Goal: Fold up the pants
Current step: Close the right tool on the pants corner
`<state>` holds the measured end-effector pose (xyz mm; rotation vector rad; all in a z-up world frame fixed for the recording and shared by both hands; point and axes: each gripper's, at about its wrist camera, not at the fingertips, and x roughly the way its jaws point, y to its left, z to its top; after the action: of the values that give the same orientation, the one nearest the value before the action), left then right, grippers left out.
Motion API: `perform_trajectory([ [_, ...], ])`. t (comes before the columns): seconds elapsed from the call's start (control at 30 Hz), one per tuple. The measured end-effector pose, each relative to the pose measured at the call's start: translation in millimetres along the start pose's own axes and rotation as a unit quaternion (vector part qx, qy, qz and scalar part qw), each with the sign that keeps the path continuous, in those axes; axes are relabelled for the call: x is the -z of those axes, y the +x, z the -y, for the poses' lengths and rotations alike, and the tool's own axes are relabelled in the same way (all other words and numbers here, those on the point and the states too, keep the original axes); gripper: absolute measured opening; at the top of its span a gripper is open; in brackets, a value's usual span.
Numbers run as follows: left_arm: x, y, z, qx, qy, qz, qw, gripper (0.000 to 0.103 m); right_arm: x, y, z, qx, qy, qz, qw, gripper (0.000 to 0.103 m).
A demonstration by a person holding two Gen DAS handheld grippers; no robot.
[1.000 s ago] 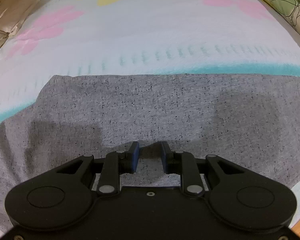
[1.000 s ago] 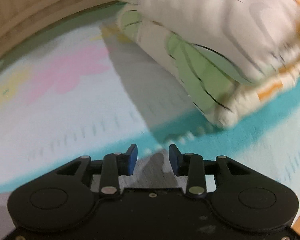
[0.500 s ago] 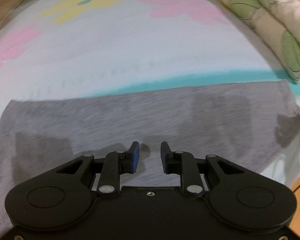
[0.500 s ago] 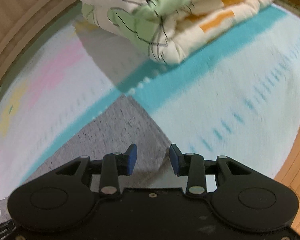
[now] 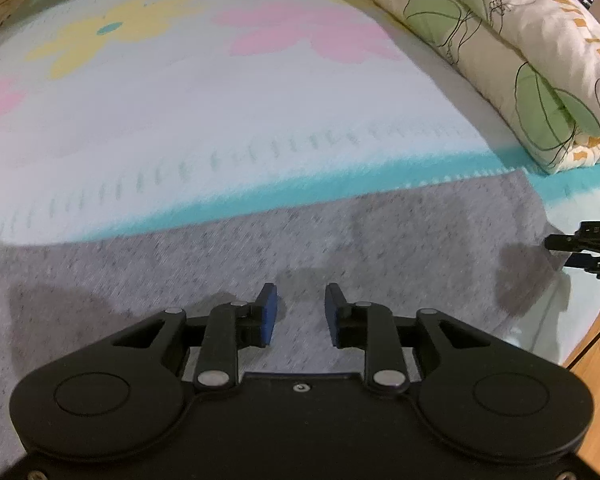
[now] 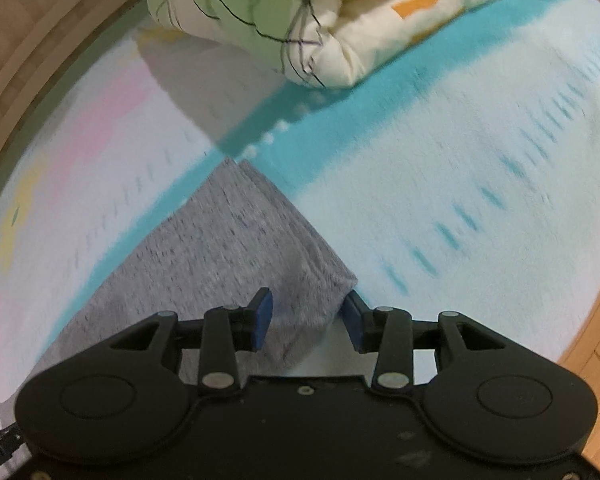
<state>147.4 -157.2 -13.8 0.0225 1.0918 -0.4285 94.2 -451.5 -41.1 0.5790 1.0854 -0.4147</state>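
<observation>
Grey heathered pants (image 5: 340,248) lie flat across the near part of a flower-print bedspread (image 5: 220,112). My left gripper (image 5: 298,312) is open and empty, hovering over the middle of the fabric. In the right wrist view the pants' right end (image 6: 240,240) comes to a corner. My right gripper (image 6: 306,316) is open, with that near corner of the cloth between its fingers but not pinched. The right gripper's tip also shows in the left wrist view (image 5: 580,246) at the pants' right edge.
A folded leaf-print quilt (image 5: 520,52) lies along the bed's right side, also seen in the right wrist view (image 6: 320,12). A teal stripe (image 5: 300,192) runs just beyond the pants. Wood floor (image 6: 596,344) lies past the bed's right edge.
Both grippers pulled back and turned, so more of the pants shows. The right gripper opened wider and now has the pants' right corner between its fingers.
</observation>
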Motion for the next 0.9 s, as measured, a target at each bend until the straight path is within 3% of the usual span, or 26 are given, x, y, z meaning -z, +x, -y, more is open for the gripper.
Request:
perform_trajectory([
  [0.2,-17,19,14,0.028,-0.017,-0.012,0.9994,0.035,-2,8,-23,0.038,-0.036,0.023,0.998,0.042],
  [0.27,-23,32,14,0.040,-0.034,-0.027,0.9982,0.033,-1,8,-34,0.053,-0.081,0.030,0.995,0.025],
  [0.33,-26,41,12,0.039,-0.062,-0.041,0.9965,0.021,0,10,-42,0.056,-0.118,0.032,0.991,0.013],
  [0.37,-28,45,9,0.041,-0.079,-0.044,0.9950,0.013,0,12,-46,0.060,-0.131,0.033,0.989,0.013],
  [0.5,-32,54,-2,0.042,-0.117,-0.043,0.9913,0.012,3,18,-54,0.074,-0.178,0.030,0.981,0.013],
  [0.67,-40,62,-5,0.034,-0.120,-0.028,0.9919,0.012,3,22,-58,0.080,-0.198,0.030,0.977,0.013],
  [0.9,-23,62,13,0.044,-0.108,-0.059,0.9915,0.012,4,16,-60,0.086,-0.202,0.030,0.975,0.013],
])
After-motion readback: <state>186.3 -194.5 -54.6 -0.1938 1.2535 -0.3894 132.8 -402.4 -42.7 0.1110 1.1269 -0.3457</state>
